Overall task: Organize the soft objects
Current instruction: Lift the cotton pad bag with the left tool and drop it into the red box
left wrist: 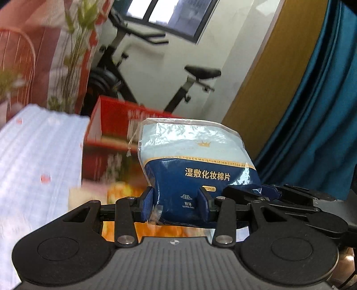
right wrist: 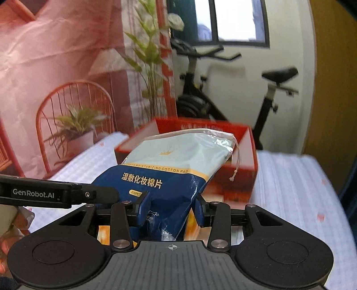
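Beyond the raised pack, a red cardboard box [right wrist: 243, 142] with pale inner walls stands open on a white quilted cover [right wrist: 287, 178] dotted with small pink marks; its near rim lies just behind the pack in both views. Under the tongs shows a blurred orange patch that cannot be made out. Farther off, a black exercise bike [right wrist: 200, 89] stands against a white wall below a dark-framed window [right wrist: 232, 20]. On the left hangs a pink printed backdrop [right wrist: 55, 67] showing a wire chair and potted plants, and in the left wrist view a teal curtain [left wrist: 312, 111] drops along the right side beside a yellow-brown panel.

The pack of cotton pads [left wrist: 191, 160] is a soft plastic pouch, pale blue above and dark blue below, with a gold crown, gold-edged band, white Chinese lettering and a thin drawstring dangling from its top corner. It is off the cover, tilted, its top end pointing away toward the box.

The left tongs [left wrist: 178, 205] pinch the pack's dark lower end between blue pads, the plastic creased there. The right tongs [right wrist: 171, 207] pinch the same lower end from the other side, the pouch wedged between their pads. Both tools point forward and somewhat downward, side by side; the left tool's black arm crosses the right wrist view at the left.
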Available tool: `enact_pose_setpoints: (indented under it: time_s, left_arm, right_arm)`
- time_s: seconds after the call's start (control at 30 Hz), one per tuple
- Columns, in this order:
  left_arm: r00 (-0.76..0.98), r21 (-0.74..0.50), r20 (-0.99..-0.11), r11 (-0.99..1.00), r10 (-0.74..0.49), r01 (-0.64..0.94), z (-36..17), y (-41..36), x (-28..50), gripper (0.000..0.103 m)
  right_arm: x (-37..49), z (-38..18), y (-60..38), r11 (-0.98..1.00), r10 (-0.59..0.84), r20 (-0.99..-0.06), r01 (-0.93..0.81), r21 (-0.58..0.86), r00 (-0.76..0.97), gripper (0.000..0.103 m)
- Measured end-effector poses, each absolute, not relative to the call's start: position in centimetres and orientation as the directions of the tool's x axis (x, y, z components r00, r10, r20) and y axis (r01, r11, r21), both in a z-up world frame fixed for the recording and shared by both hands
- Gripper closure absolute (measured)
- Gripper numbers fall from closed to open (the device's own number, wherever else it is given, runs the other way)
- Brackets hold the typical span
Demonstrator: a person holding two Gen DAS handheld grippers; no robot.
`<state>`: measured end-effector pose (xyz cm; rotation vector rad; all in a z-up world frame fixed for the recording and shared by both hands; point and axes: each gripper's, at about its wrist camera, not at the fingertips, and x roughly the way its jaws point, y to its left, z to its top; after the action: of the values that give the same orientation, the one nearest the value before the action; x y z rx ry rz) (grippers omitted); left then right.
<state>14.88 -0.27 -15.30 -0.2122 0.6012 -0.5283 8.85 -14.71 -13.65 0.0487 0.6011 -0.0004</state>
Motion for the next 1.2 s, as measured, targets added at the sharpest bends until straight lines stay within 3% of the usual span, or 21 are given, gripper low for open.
enact_pose_setpoints:
  time_s: [0.3, 0.4, 0.5, 0.8, 1.2]
  left_arm:
    - [0.775, -0.275, -0.429, 0.884, -0.465, 0.378, -11.6, -1.7, 21.4, 0.058]
    - [0.799, -0.215, -0.428, 0.907, -0.421, 0.363, -11.0, -2.4, 23.4, 0.057]
    - [0.791, -0.226, -0.451, 0.91, -0.413, 0.346, -11.6, -2.8, 25.9, 0.057]
    - [0.732, -0.237, -0.557, 0.92, -0.393, 0.314, -15.2, -4.4, 31.4, 0.057]
    - [0.657, -0.236, -0.655, 0.927, -0.373, 0.29, -18.9, -5.1, 33.7, 0.058]
  right_arm:
    - [15.9, -9.4, -16.1, 0.997, 0.049, -0.51, -0.069, -0.02, 0.859, 0.064]
    - [19.3, -8.9, -17.2, 0.993, 0.105, -0.507, -0.113, 0.015, 0.856, 0.055]
    - [22.1, -9.1, -18.3, 0.991, 0.132, -0.505, -0.132, 0.036, 0.853, 0.055]
    - [29.3, -13.4, -20.1, 0.995, 0.072, -0.604, -0.101, -0.013, 0.794, 0.058]
    - [32.7, -19.4, -22.6, 0.997, 0.063, -0.732, -0.076, 0.016, 0.679, 0.059]
